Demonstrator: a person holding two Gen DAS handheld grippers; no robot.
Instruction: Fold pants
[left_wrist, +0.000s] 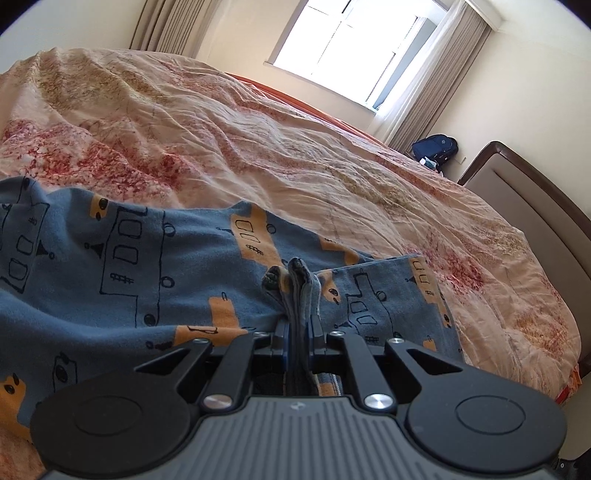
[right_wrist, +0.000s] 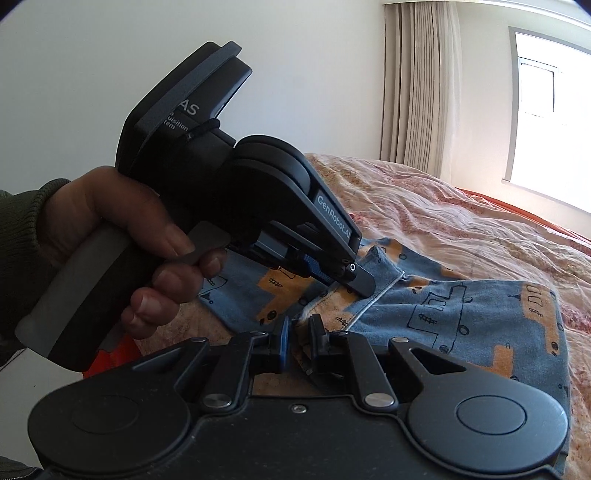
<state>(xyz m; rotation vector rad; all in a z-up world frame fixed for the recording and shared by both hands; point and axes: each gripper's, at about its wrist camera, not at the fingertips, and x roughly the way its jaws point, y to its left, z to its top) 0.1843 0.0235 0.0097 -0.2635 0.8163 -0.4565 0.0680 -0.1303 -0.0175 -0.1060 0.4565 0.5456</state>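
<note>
Blue pants (left_wrist: 155, 266) with orange and black vehicle prints lie on the bed. My left gripper (left_wrist: 297, 328) is shut on a bunched edge of the cloth, which sticks up between its fingers. In the right wrist view the same pants (right_wrist: 461, 314) spread to the right, and my right gripper (right_wrist: 300, 332) is shut on a hem of them. The left gripper (right_wrist: 360, 282) shows there too, held by a hand (right_wrist: 122, 236) just above and behind, clamped on the pants' edge close to the right one.
A wrinkled cream and red bedspread (left_wrist: 258, 129) covers the bed. A padded headboard (left_wrist: 524, 206) stands at the right, a dark blue bag (left_wrist: 436, 146) on the floor by the curtains (left_wrist: 443, 74). A bright window (left_wrist: 351, 40) is behind.
</note>
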